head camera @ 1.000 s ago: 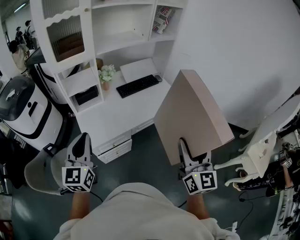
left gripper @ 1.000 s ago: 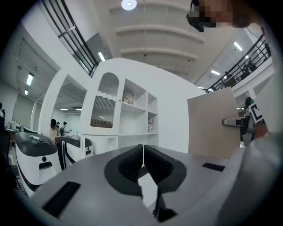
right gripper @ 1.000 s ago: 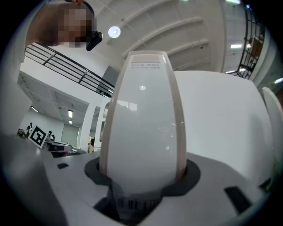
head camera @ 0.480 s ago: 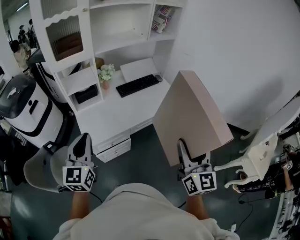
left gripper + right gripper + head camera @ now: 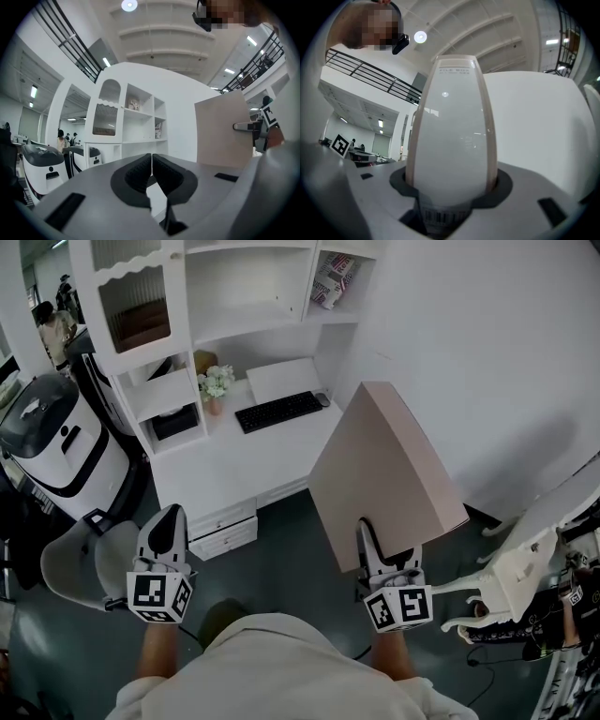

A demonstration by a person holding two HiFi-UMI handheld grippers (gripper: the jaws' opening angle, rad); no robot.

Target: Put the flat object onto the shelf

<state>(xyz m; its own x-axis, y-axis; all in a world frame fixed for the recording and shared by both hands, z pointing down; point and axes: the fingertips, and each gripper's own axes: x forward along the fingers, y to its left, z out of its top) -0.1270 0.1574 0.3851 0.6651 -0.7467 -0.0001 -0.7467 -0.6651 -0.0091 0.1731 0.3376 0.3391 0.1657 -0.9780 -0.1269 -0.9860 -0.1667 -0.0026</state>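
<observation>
The white shelf unit (image 5: 234,296) rises behind its counter (image 5: 234,465), with open compartments above. In front of the counter, over the dark floor and well apart from the shelves, a flat beige file box (image 5: 384,474) stands on edge and tilted. The right gripper (image 5: 380,554) holds it by its lower end, jaws spread wide and pressed on both broad faces, the white spine between them. The left gripper (image 5: 165,526) hangs near the counter's drawers, jaws closed together on nothing. A black keyboard (image 5: 279,412) lies on the counter, and a small pot of flowers (image 5: 216,382) stands left of it.
</observation>
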